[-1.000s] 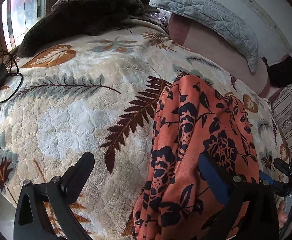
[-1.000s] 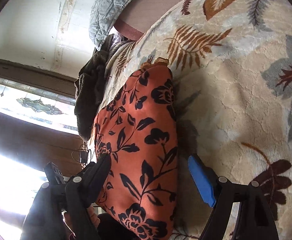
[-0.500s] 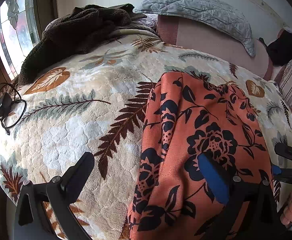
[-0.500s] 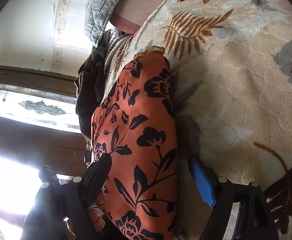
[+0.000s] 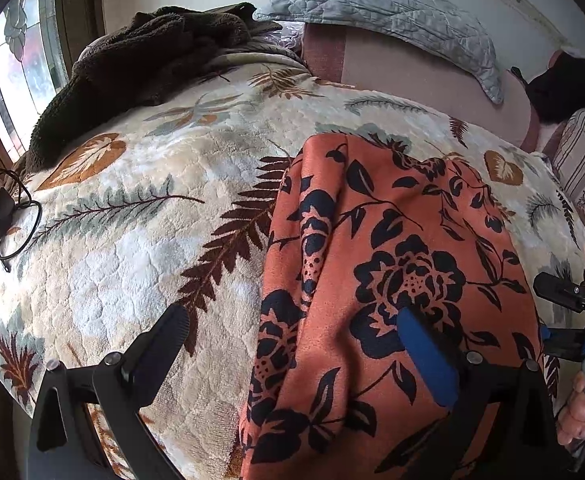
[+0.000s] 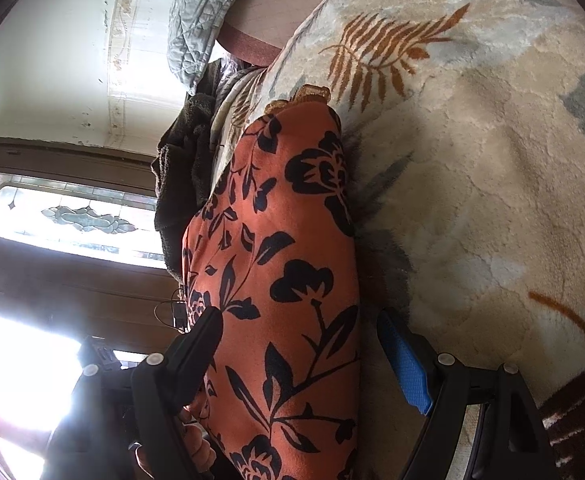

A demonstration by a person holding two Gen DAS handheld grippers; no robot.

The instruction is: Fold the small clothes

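An orange garment with a black flower print (image 5: 392,264) lies lengthwise on the leaf-patterned bed cover (image 5: 132,240). My left gripper (image 5: 292,340) is open over the garment's left edge near its front end, one finger on the cover, the blue-padded finger (image 5: 424,360) over the cloth. In the right wrist view the garment (image 6: 284,280) lies between the open fingers of my right gripper (image 6: 296,344), over its right edge. Neither gripper holds anything.
A dark brown fleece blanket (image 5: 140,64) is heaped at the far left of the bed. A grey quilted pillow (image 5: 392,12) leans at the head. A black cable with a plug (image 5: 0,212) lies at the left edge. A stained-glass window (image 6: 76,216) is behind.
Both grippers have moved forward and lower over the garment, which now looks larger and flatter in both views. Both stay open.
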